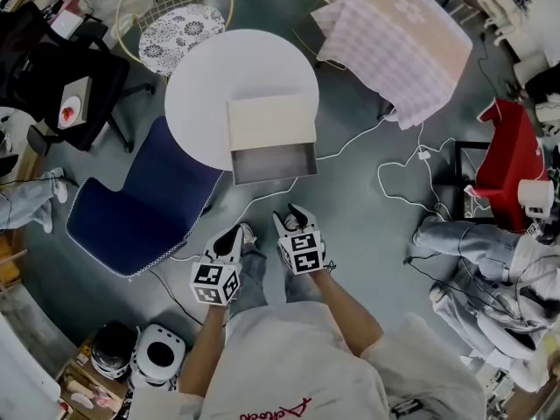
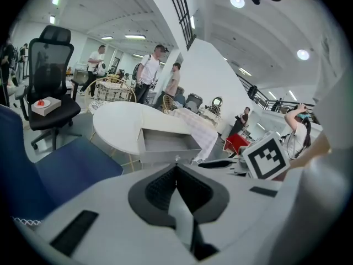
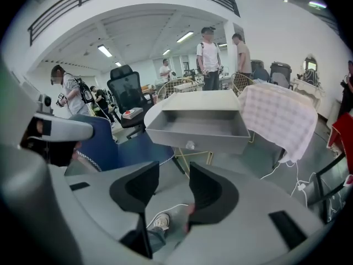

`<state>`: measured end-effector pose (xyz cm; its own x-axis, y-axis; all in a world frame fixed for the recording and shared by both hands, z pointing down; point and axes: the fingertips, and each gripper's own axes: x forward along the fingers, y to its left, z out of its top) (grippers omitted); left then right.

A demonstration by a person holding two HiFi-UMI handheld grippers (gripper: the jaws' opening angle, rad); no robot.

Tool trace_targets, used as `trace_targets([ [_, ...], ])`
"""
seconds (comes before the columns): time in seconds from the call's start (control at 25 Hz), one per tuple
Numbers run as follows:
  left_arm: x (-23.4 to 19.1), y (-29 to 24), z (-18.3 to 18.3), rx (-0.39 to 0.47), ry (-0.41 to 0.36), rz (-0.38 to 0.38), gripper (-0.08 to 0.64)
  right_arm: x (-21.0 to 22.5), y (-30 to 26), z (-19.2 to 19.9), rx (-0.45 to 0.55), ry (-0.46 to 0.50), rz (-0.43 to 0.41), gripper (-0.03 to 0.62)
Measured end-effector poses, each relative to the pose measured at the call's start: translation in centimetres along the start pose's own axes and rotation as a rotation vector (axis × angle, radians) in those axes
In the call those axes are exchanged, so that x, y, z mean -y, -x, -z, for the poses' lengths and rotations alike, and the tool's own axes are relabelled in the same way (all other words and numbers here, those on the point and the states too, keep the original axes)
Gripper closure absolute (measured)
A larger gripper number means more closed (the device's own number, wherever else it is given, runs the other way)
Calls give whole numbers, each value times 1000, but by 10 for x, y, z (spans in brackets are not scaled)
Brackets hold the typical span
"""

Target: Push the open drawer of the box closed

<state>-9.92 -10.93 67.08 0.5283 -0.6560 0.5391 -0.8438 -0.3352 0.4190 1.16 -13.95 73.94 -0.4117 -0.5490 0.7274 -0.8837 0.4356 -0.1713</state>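
Two grippers are held low in front of the person, side by side above the grey floor [image 1: 367, 226]. The left gripper [image 1: 234, 232] has its jaws brought together, tips meeting, with nothing between them. The right gripper [image 1: 291, 215], just beside it and a little further forward, has its jaws standing apart. In the right gripper view only the floor, a shoe [image 3: 161, 221] and a white cable [image 3: 165, 208] show through the gap. Ahead of both, across a strip of floor, is the drawer [image 1: 273, 162]. It is pulled out of the box [image 1: 271, 122] toward the person, overhangs the near edge of the round white worktop [image 1: 201, 86], and its grey inside is in plain view. Its front panel faces the jaws, and in the right gripper view its small knob [image 3: 190, 145] sits almost in line with the gap between the right jaws. In the left gripper view the drawer front rises just above the closed tips. Neither gripper touches the drawer. The pale box lies flat on the near half of the worktop. A blue chair [image 1: 140, 208] stands to the left of the worktop. A checked cloth [image 1: 394, 42] is draped over something beyond it on the right, and a black office chair [image 1: 61, 77] stands at the far left.
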Motion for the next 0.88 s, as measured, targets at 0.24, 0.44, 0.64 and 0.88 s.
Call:
trace_targets([
  [0.24,0,2,-2,4,4,5,548,8,-23,4,-35,0,21,411],
  [0.44,-2,4,-2,-2,0,1,548,17,-49,-2,-58,0,32,411],
  [0.64,-8,11,3,-20,-5,-6,548,24,-67,-10,-65,26,40,413],
  [0.88,-8,15,10,-31,-2,-8,548,29,-75,-21,-44,-18,56,447],
])
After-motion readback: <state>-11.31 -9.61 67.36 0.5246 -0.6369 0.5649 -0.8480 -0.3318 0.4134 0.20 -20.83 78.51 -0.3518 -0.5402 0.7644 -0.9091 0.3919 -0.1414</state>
